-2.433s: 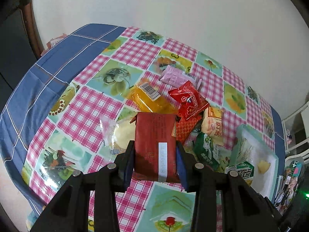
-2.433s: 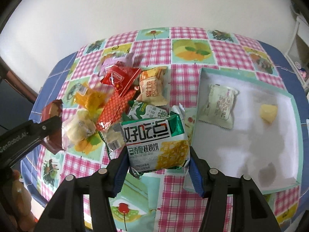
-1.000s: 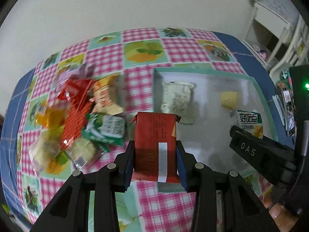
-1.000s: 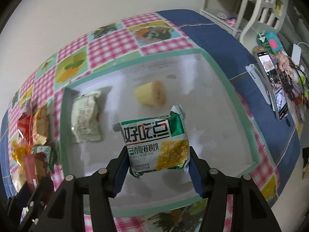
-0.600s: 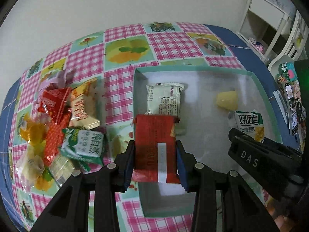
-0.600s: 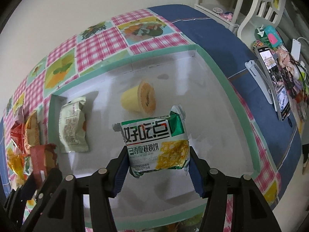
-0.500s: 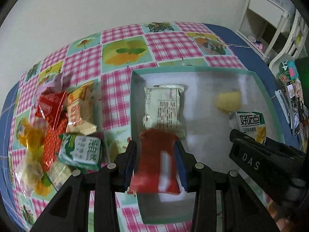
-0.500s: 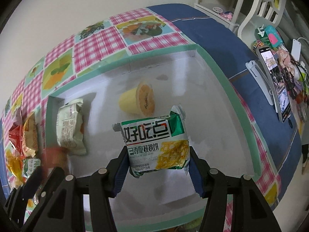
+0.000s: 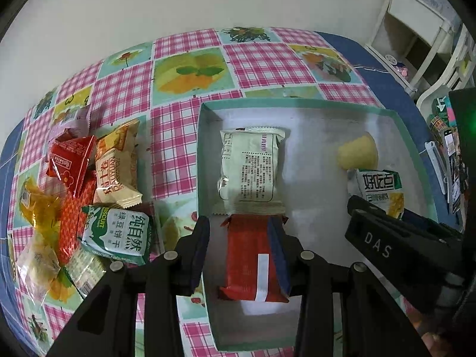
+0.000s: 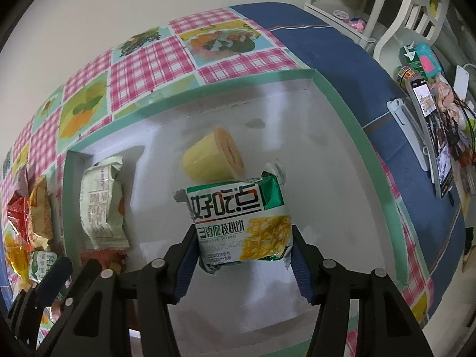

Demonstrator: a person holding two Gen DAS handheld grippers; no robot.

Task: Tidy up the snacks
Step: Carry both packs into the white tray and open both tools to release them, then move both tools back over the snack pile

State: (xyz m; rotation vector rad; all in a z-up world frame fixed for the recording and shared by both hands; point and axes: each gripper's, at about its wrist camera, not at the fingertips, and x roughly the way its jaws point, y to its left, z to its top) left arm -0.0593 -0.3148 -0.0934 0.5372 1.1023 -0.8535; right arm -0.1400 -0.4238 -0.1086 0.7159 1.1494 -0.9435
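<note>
A red snack packet [image 9: 248, 261] lies on the floor of the white, green-rimmed tray [image 9: 202, 160], just below a pale packet [image 9: 250, 169]. My left gripper [image 9: 239, 226] hangs over it with its jaws opening; the left pad stands clear of the packet, so nothing is gripped. My right gripper [image 10: 242, 238] is shut on a green-and-white biscuit packet [image 10: 238, 217], held low over the tray [image 10: 342, 110] in front of a yellow jelly cup [image 10: 211, 154]. The left wrist view shows that packet [image 9: 377, 186] and the right gripper's finger [image 9: 372, 217] at the tray's right side.
A pile of loose snack packets [image 9: 74, 196] lies on the checked tablecloth left of the tray. Beyond the tray's right rim is blue cloth, then a phone and small clutter [image 10: 428, 113]. White furniture [image 9: 416, 26] stands at the back right.
Both grippers came from the snack pile to the tray and sank. The red packet dropped out of the left jaws onto the tray floor. The right gripper keeps its packet.
</note>
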